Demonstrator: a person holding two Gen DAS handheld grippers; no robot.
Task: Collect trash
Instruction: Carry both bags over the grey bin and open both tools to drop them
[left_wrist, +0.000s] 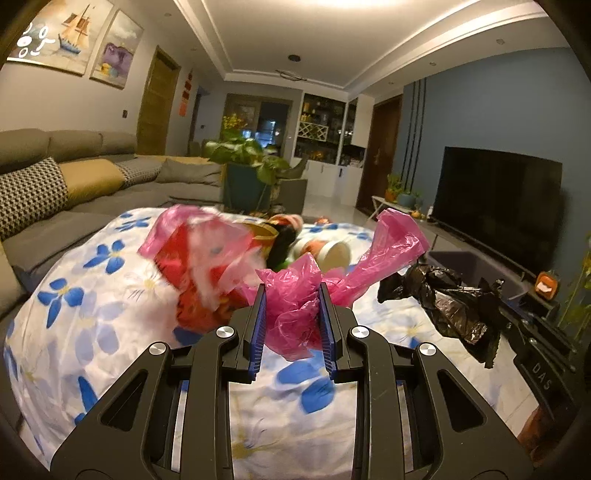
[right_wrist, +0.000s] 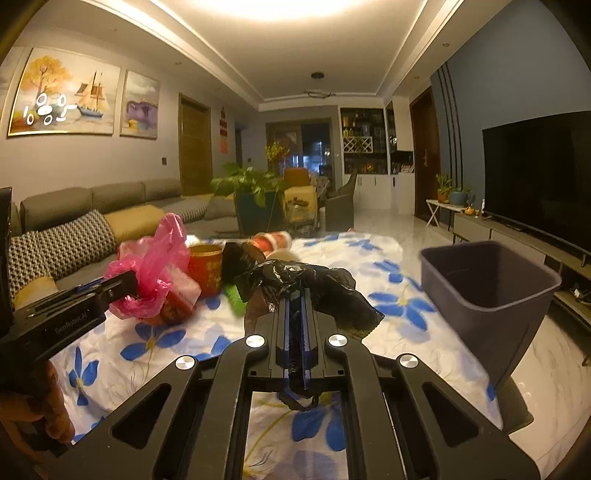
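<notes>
Right fingers (right_wrist: 295, 295) clamp a black bag (right_wrist: 306, 284) lying crosswise — left fingers (left_wrist: 291, 295) pinch a pink bag (left_wrist: 291, 314).

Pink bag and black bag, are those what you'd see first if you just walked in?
Yes. The crinkly pink bag jumps out, pinched in the left tongs above the flowered cloth. Next comes the shiny black bag, clamped in the right tongs. The dark bin stands open at the right edge of the cloth.
</notes>
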